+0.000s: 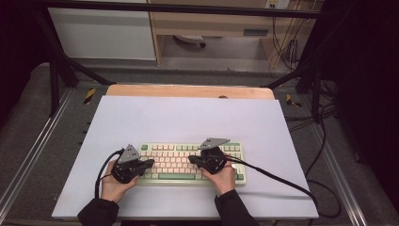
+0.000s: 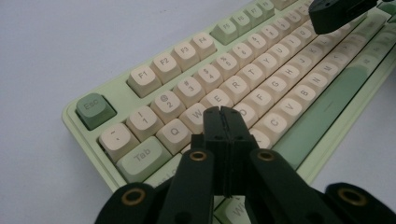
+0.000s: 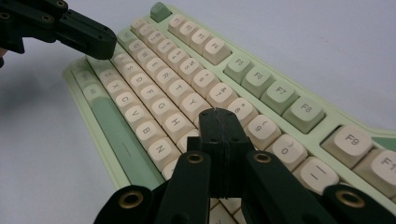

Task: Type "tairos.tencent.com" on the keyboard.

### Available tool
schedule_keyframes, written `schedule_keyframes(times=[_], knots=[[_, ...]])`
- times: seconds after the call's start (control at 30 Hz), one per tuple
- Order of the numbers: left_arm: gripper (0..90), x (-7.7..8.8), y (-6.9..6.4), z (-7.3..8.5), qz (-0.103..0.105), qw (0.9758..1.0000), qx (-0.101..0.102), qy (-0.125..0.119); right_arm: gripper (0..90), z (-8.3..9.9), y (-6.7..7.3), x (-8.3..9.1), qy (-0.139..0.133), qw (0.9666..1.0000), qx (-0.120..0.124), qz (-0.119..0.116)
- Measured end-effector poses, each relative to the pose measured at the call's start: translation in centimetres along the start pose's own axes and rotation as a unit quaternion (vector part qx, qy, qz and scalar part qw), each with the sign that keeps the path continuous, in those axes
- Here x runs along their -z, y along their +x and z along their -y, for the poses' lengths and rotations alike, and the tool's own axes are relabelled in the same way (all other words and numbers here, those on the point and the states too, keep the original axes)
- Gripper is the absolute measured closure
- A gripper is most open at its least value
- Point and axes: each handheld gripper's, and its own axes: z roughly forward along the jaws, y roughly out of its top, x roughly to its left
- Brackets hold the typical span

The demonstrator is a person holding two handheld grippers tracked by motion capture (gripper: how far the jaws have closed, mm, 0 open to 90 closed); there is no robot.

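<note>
Keyboard (image 1: 190, 162) beneath both closed claws

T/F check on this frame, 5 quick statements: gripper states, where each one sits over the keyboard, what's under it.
1. Both grippers have their jaws closed with nothing between them. True: the left gripper and the right gripper each show jaws pressed together, empty.
2. The keyboard lies on a bare wooden tabletop. False: it lies on a white sheet; wood shows only at the far edge.
3. The left gripper is over the left letter keys, near W. True.
4. The Esc key is cream like the letter keys. False: it is green.
5. The right gripper is parked off the keyboard on the sheet. False: it is above the keys, near the 8 and 9 keys.
</note>
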Motion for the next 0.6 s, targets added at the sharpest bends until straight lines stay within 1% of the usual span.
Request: schedule_keyframes(times=[0.13, 0.17, 0.33, 0.47, 0.6], knots=[[89.7, 0.0, 0.0, 0.0, -0.001, 1.0000, 0.001, 0.000, 90.0, 0.1, -0.1, -0.5, 0.003, 0.9999, -0.008, 0.006], [89.7, 0.0, 0.0, 0.0, 0.000, 1.0000, 0.000, 0.000, 90.0, 0.1, -0.2, -0.6, 0.004, 0.9999, -0.006, 0.007], [89.7, -0.1, 0.0, 0.0, 0.001, 1.0000, -0.001, 0.001, 90.0, 0.2, -0.3, -1.0, 0.002, 0.9999, -0.012, 0.008], [89.7, -0.1, 0.0, 0.0, 0.000, 1.0000, -0.001, 0.001, 90.0, 0.2, -0.5, -1.2, 0.007, 0.9998, -0.012, 0.012], [89.7, 0.0, 0.0, 0.0, 0.000, 1.0000, -0.001, 0.001, 90.0, 0.3, -0.5, -1.4, 0.009, 0.9998, -0.013, 0.010]])
